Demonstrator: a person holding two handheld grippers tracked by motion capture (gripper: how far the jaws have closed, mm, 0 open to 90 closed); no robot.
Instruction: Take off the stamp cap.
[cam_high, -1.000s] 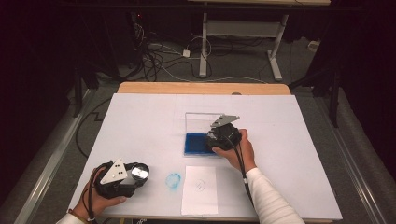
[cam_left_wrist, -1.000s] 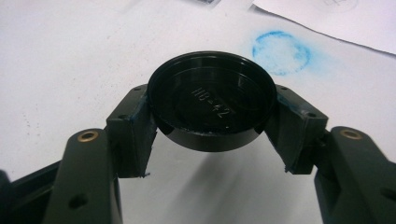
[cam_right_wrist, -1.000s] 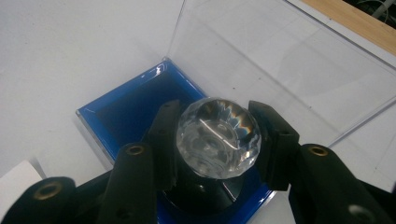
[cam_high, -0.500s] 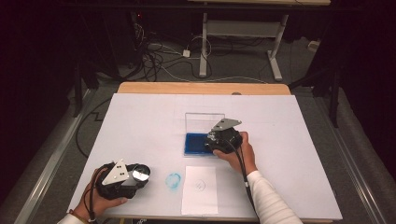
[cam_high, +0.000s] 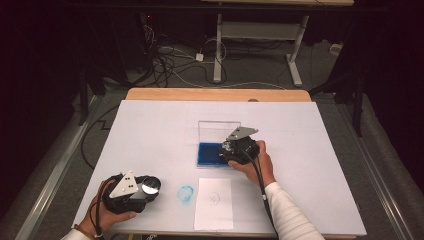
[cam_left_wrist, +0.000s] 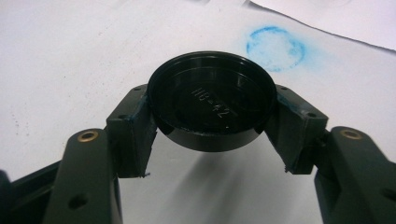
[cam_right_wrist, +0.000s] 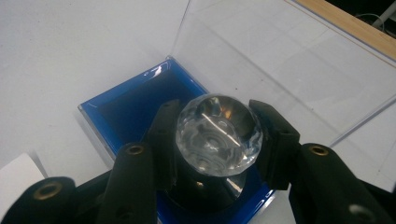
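My left gripper (cam_left_wrist: 210, 128) is shut on a round black cap (cam_left_wrist: 212, 105), held just above the white table near its front left; in the high view the left gripper (cam_high: 146, 187) and the cap (cam_high: 149, 185) lie beside a blue ring mark (cam_high: 185, 193). My right gripper (cam_right_wrist: 215, 140) is shut on a clear faceted glass stamp (cam_right_wrist: 218, 135), held over the blue ink pad box (cam_right_wrist: 126, 105). In the high view the right gripper (cam_high: 231, 150) sits at the blue box (cam_high: 207, 154), whose clear lid (cam_high: 217, 131) stands upright behind it.
A white sheet of paper (cam_high: 214, 202) with a faint round mark lies near the front edge, right of the blue ring. The white table cover (cam_high: 310, 140) ends in a wooden strip (cam_high: 215, 94) at the back. Cables and a desk frame are on the floor beyond.
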